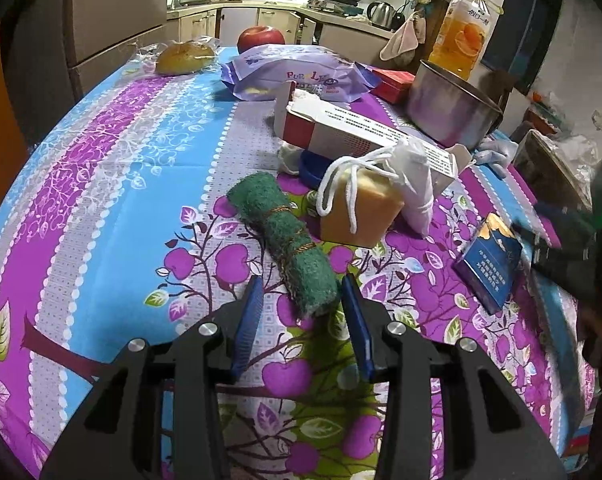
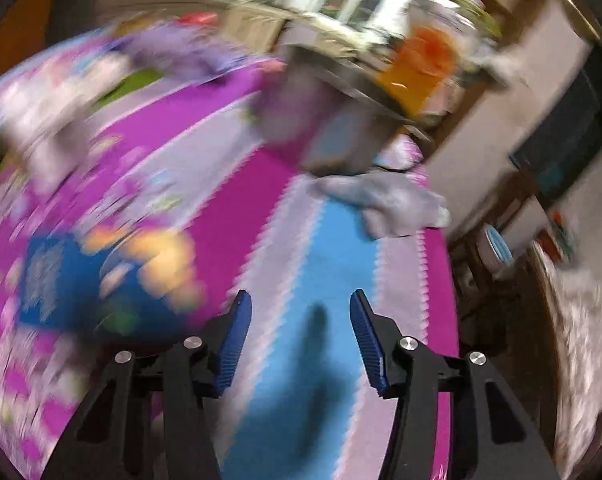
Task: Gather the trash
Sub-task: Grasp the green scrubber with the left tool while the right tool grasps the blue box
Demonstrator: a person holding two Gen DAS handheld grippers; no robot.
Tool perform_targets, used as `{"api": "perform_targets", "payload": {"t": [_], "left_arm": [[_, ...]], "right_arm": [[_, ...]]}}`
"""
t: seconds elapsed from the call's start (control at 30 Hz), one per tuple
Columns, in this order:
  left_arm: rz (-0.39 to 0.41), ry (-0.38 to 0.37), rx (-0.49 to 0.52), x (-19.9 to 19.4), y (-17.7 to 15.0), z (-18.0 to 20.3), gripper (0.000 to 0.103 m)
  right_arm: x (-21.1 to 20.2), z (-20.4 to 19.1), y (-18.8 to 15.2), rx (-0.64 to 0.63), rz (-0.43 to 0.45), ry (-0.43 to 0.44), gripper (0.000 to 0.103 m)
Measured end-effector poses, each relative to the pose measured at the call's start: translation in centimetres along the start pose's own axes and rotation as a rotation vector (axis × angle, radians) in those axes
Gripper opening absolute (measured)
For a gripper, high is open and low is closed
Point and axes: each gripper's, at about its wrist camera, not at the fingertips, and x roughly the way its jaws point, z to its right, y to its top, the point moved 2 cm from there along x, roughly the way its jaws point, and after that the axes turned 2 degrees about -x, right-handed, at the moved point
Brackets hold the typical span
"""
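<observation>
Closing on the green scouring pad point(image 1: 283, 240) looks like the step in hand: the left gripper point(image 1: 299, 292) hangs over the tablecloth point(image 1: 101, 184) with the near end of the rolled pad between its blue pads point(image 1: 245, 320). The right-hand pad seems to touch the roll; a strip of cloth shows on the other side, so I cannot tell whether it is pinched yet.

To do it well: bring the jaws further along the roll so the bite is on its body and not the tip, square them across its width, press until the soft material gives, then lift straight up so the far end does not drag against the soap block point(image 1: 359, 212).

The right gripper point(image 2: 299, 320) has its jaws spread with only bare cloth between them, nothing held. Its view is badly smeared; the blue packet point(image 2: 69, 280) lies to its left and the crumpled grey tissue point(image 2: 397, 204) ahead, near the steel pot point(image 1: 449, 108). Either is probably its target.

Count, left wrist view: one scouring pad, one soap block with white cord, one white drawstring pouch point(image 1: 413, 184), one red-and-white carton point(image 1: 341, 132), one blue packet, one purple wrapper point(image 1: 301, 76), one pot, one juice bottle point(image 1: 461, 32), one apple point(image 1: 261, 38), one wrapped bun point(image 1: 185, 56).
</observation>
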Motion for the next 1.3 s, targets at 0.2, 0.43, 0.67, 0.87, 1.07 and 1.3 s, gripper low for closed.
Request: {"api": "perform_targets", "payload": {"t": [0.2, 0.43, 0.67, 0.87, 1.07, 1.3], "left_arm": [[-0.003, -0.03, -0.025, 0.0, 0.1, -0.5, 0.039], [0.008, -0.025, -0.046, -0.8, -0.1, -0.9, 0.039], [0.004, -0.019, -0.045, -0.7, -0.4, -1.6, 0.039], [0.005, -0.025, -0.042, -0.8, -0.3, -1.4, 0.039], [0.019, -0.034, -0.056, -0.8, 0.7, -0.9, 0.041], [-0.001, 0.003, -0.051, 0.7, 1.4, -0.7, 0.042]], "right_arm": [[-9.8, -2.8, -0.8, -0.078, 0.212, 0.449, 0.053], [-8.3, -4.8, 1.0, -0.065, 0.193, 0.624, 0.074], [-6.5, -10.2, 3.2, -0.121, 0.172, 0.612, 0.078], [-5.3, -11.4, 4.0, -0.122, 0.139, 0.587, 0.072], [-4.7, -12.5, 3.6, -0.095, 0.135, 0.568, 0.058], [-5.4, -10.5, 2.0, 0.052, 0.158, 0.557, 0.058]]}}
